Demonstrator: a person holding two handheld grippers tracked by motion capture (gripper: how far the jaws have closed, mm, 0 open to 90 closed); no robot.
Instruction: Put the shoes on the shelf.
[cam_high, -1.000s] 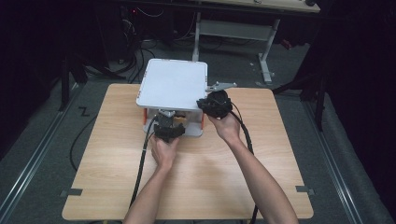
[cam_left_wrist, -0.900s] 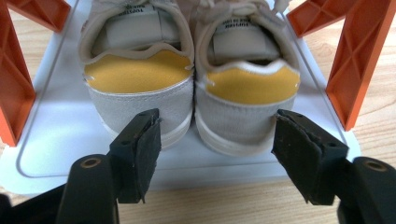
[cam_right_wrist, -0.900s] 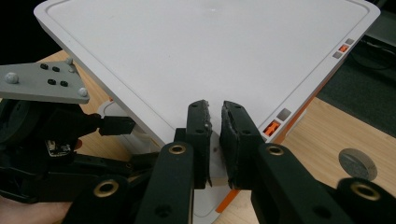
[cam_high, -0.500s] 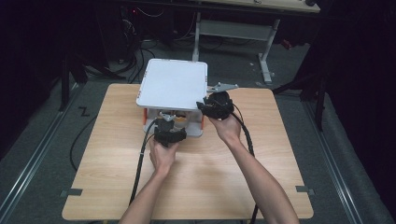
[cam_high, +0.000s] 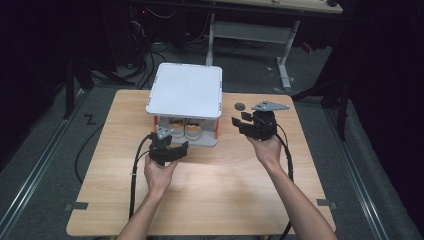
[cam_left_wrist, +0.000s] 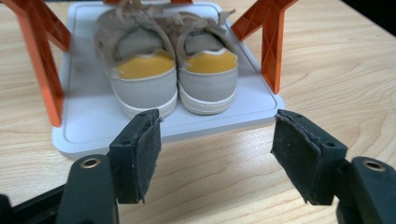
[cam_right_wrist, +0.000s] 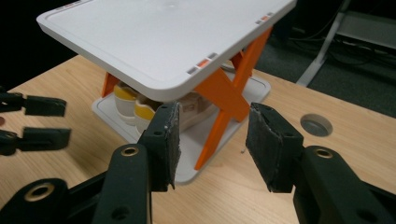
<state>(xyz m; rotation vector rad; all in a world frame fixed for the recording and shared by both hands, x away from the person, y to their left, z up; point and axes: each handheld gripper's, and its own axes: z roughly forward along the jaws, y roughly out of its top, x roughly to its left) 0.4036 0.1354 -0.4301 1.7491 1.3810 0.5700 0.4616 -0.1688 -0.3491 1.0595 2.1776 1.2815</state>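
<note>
A small rack with a white top shelf (cam_high: 185, 90) (cam_right_wrist: 163, 37) and orange crossed legs (cam_right_wrist: 229, 93) (cam_left_wrist: 273, 42) stands at the far middle of the table. On its white bottom tray (cam_left_wrist: 93, 121) sits a pair of grey shoes with yellow heels (cam_left_wrist: 168, 70) (cam_high: 184, 130) (cam_right_wrist: 135, 105), heels toward me. My left gripper (cam_high: 170, 141) (cam_left_wrist: 215, 144) hovers just in front of the tray, open, with nothing between its pads. My right gripper (cam_high: 237, 120) (cam_right_wrist: 212, 140) is to the right of the rack and faces its side. Its jaws have just been opening, with nothing between them.
The wooden table (cam_high: 210, 190) has a round grey cable hole (cam_high: 240, 106) (cam_right_wrist: 316, 124) to the right of the rack. A metal desk frame (cam_high: 285, 65) and floor cables lie beyond the far edge. In the right gripper view the left gripper (cam_right_wrist: 32, 121) shows at the left.
The right gripper has pulled away to the right from the rack's front corner and its jaws have opened. The left gripper has drawn back a little from the tray, toward the person.
</note>
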